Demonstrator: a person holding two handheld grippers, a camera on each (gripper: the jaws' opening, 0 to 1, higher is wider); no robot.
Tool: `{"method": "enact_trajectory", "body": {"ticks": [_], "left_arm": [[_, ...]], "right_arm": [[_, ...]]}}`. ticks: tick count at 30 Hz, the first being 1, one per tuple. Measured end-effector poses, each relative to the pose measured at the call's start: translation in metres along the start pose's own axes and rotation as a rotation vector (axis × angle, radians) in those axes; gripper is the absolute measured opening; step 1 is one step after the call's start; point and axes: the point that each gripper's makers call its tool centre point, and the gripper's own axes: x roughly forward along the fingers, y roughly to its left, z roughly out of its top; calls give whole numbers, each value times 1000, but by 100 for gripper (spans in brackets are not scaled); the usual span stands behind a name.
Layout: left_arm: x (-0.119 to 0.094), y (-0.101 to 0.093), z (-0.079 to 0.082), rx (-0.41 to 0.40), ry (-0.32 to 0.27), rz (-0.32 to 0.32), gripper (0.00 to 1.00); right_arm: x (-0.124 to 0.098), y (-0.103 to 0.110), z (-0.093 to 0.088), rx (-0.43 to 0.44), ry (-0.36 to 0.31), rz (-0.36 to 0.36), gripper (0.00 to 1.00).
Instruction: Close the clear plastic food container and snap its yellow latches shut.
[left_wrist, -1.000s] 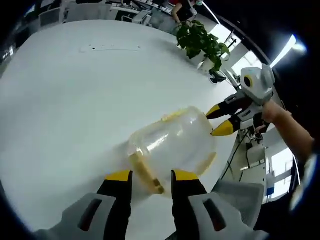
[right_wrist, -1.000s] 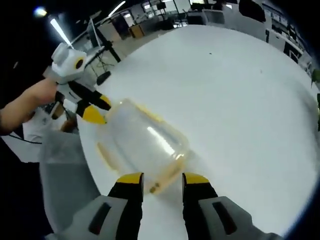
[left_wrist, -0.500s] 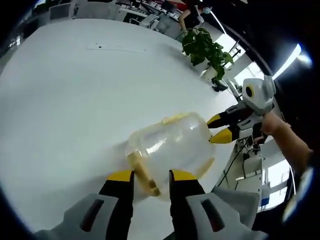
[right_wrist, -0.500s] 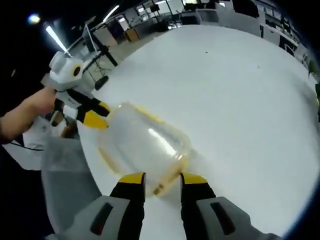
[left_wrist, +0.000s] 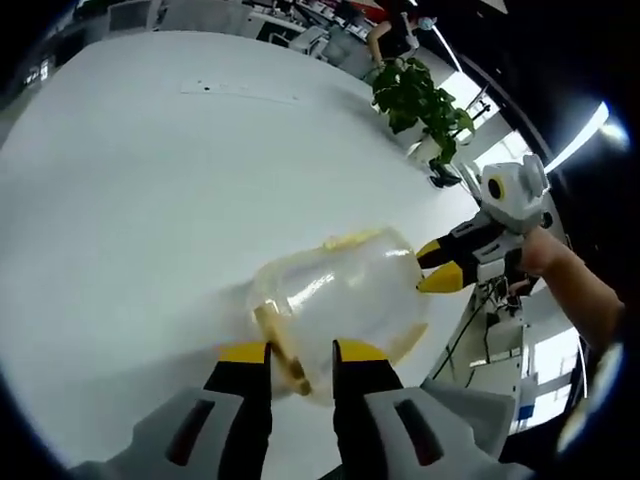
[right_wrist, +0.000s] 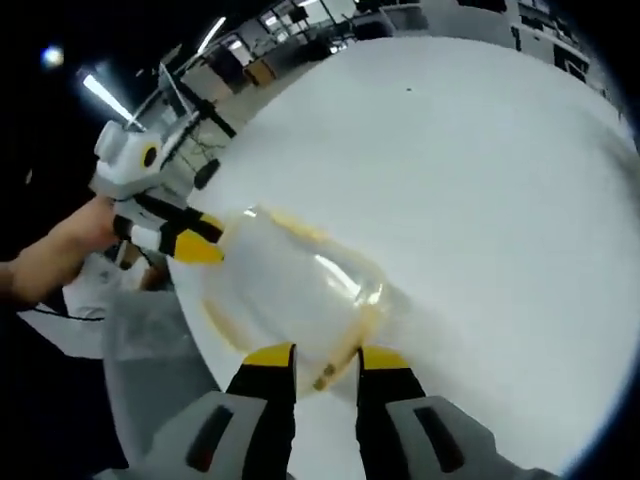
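White table (left_wrist: 150, 180) holds container (left_wrist: 340, 300) (potted plant (left_wrist: 420, 100) in left gripper view).

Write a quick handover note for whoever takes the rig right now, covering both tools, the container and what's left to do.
Left tool: jaws set either side of a yellow latch at one end of the clear container; whether they grip it cannot be told.
Right tool: the same at the opposite end, jaws flanking the latch there.
Container: lies near the edge of the white table, lid on, with a tool at each end.
Done: lid appears to be closed.
Left: press both end latches home, then check the long-side latches; their state is unclear.
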Motion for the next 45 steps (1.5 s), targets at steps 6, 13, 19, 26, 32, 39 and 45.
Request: {"method": "enact_trajectory", "body": {"ticks": [6, 13, 19, 26, 32, 39, 45], "left_arm": [[0, -3, 0, 11, -31, -6, 21], [0, -3, 2, 74, -49, 5, 21], [-1, -1, 2, 92, -59, -22, 22], [-3, -3, 9, 289, -47, 20, 26], [-5, -8, 15, 547, -26, 131, 30], [-3, -20, 15, 782, -11, 132, 23], [3, -34, 9, 966, 52, 144, 4]], "right_arm": [[-2, 5, -6, 1, -45, -35, 21], [-2, 6, -10, 0, -34, -70, 23], [-1, 7, -10, -70, 1, -103, 23], [-1, 5, -8, -127, 25, -122, 26], [-3, 6, -3, -305, 40, -205, 29], [-3, 6, 1, -423, 45, -231, 32], [0, 20, 2, -731, 102, -191, 25]]}}
